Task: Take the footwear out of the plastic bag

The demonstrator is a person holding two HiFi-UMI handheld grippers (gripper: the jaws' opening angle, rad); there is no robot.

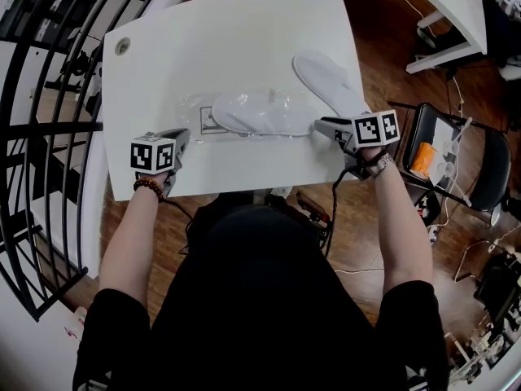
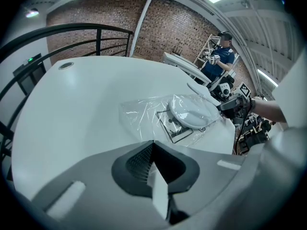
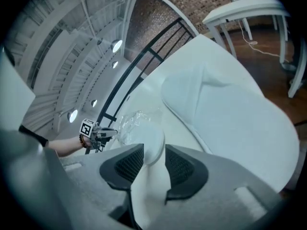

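A clear plastic bag [image 1: 195, 112] [image 2: 144, 114] lies across the white table [image 1: 203, 47] with one white slipper [image 1: 260, 112] [image 2: 192, 111] partly inside it. A second white slipper [image 1: 326, 80] [image 3: 216, 104] lies bare just beyond, angled toward the far right. My left gripper [image 1: 186, 137] [image 2: 152, 145] is at the bag's near left end, jaws shut, and the film runs right up to their tips. My right gripper [image 1: 321, 125] [image 3: 149, 152] sits at the bagged slipper's right end. The slipper's rounded tip [image 3: 151, 138] lies in the gap between its parted pads.
A black railing [image 1: 41, 137] runs along the table's left side. A black folding chair [image 1: 464, 153] with an orange item stands at the right, and another white table [image 1: 448, 6] at the far right. A cable grommet [image 1: 122, 46] sits in the table's far left corner. A person [image 2: 220, 56] stands far off.
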